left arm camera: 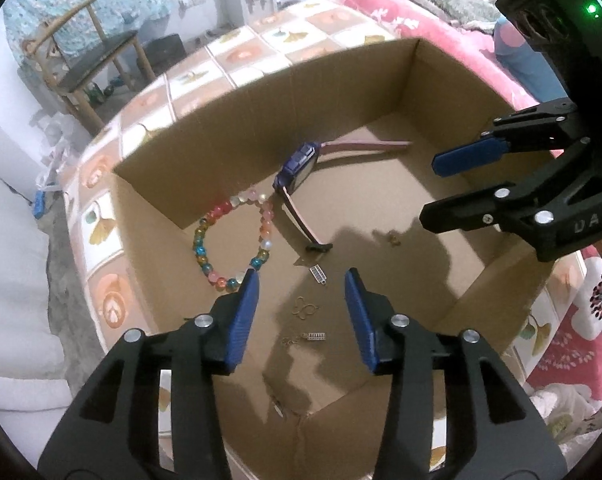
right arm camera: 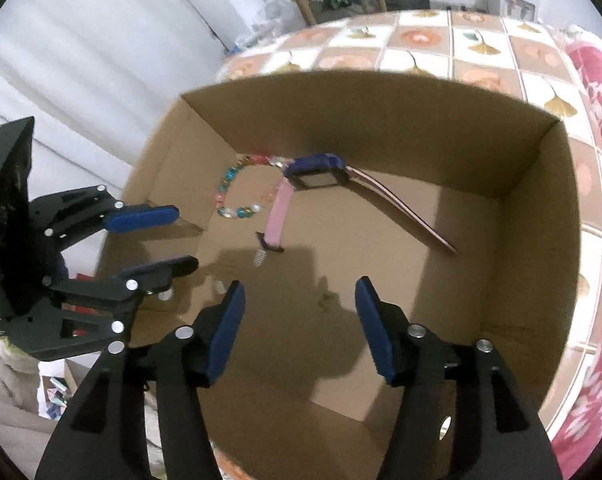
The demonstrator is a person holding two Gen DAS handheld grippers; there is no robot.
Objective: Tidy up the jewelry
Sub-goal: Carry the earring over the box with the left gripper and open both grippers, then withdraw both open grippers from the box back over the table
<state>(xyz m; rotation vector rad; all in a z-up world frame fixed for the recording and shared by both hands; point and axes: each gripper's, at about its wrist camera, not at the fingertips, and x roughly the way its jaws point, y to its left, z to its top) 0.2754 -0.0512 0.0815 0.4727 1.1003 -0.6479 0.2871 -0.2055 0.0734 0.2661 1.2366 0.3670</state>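
An open cardboard box (left arm camera: pixel 221 128) (right arm camera: pixel 381 112) stands on a table. On its floor lie a bracelet of coloured beads (left arm camera: pixel 205 240) (right arm camera: pixel 225 196) and a purple-faced watch (left arm camera: pixel 297 168) (right arm camera: pixel 317 172) with a pink strap. Small metal pieces are scattered nearer me: a silver one (left arm camera: pixel 317 273) (right arm camera: pixel 261 257), a gold one (left arm camera: pixel 305 309) and a tiny gold bit (left arm camera: pixel 393 238) (right arm camera: pixel 325 300). My left gripper (left arm camera: pixel 301 278) (right arm camera: pixel 185 237) hangs open above the small pieces, holding nothing. My right gripper (right arm camera: pixel 301 285) (left arm camera: pixel 431 190) is open over the box's right half, also empty.
The table wears a cloth (left arm camera: pixel 241 56) (right arm camera: pixel 481 52) of tiles with leaf prints. A pink flowered blanket (left arm camera: pixel 441 32) (right arm camera: pixel 597 92) lies to the right. A wooden chair (left arm camera: pixel 97 60) stands beyond the table, and white fabric (right arm camera: pixel 81 60) hangs at the left.
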